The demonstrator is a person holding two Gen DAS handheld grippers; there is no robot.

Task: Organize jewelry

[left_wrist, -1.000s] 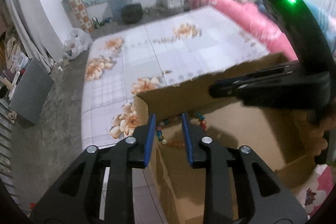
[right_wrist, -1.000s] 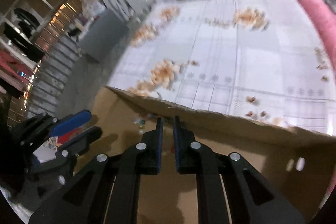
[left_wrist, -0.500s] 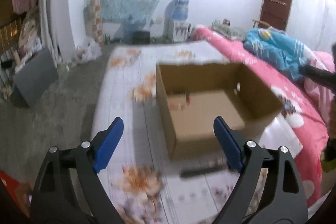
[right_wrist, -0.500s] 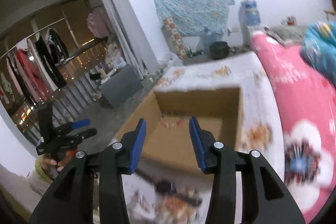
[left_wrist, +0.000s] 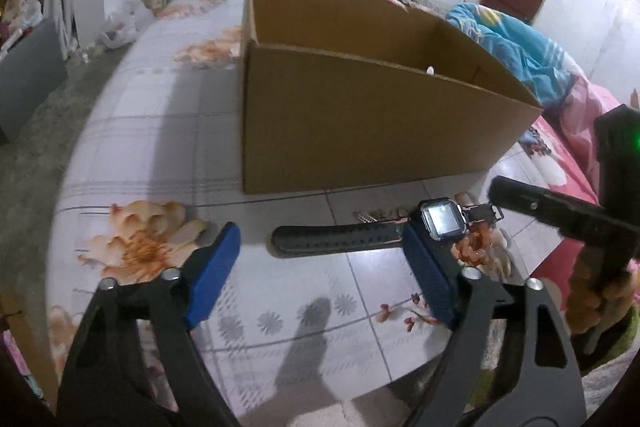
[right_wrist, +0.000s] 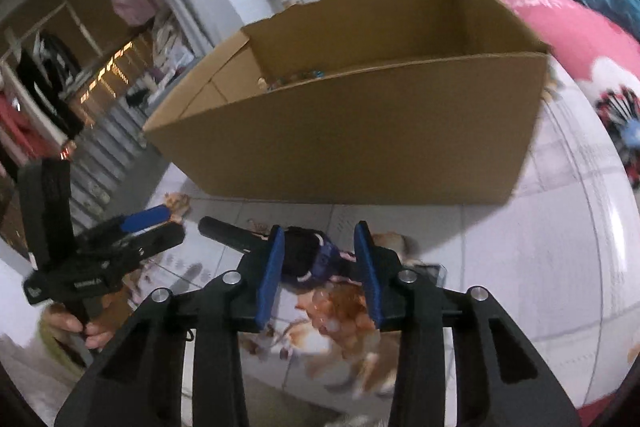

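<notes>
A black watch (left_wrist: 440, 221) with a long black strap (left_wrist: 336, 237) lies on the floral sheet in front of an open cardboard box (left_wrist: 360, 115). My left gripper (left_wrist: 320, 231) hovers low over the strap, jaws wide and closing, pads not touching it. In the right wrist view the watch (right_wrist: 304, 255) sits between the blue pads of my right gripper (right_wrist: 320, 229), whose jaws are closing; I see no firm press. Coloured beads (right_wrist: 296, 77) lie inside the box (right_wrist: 360, 131). Each gripper shows in the other's view: the right gripper (left_wrist: 560, 215), the left gripper (right_wrist: 132, 227).
A small metal chain piece (left_wrist: 366, 215) lies by the strap near the box wall. The box stands close behind the watch. A pink blanket (right_wrist: 560, 23) and a blue one (left_wrist: 516, 43) lie to the right; the floor drops off to the left.
Both grippers have come back out of the box and dropped to the sheet in front of it. Their jaws have opened, and the beads stay in the box.
</notes>
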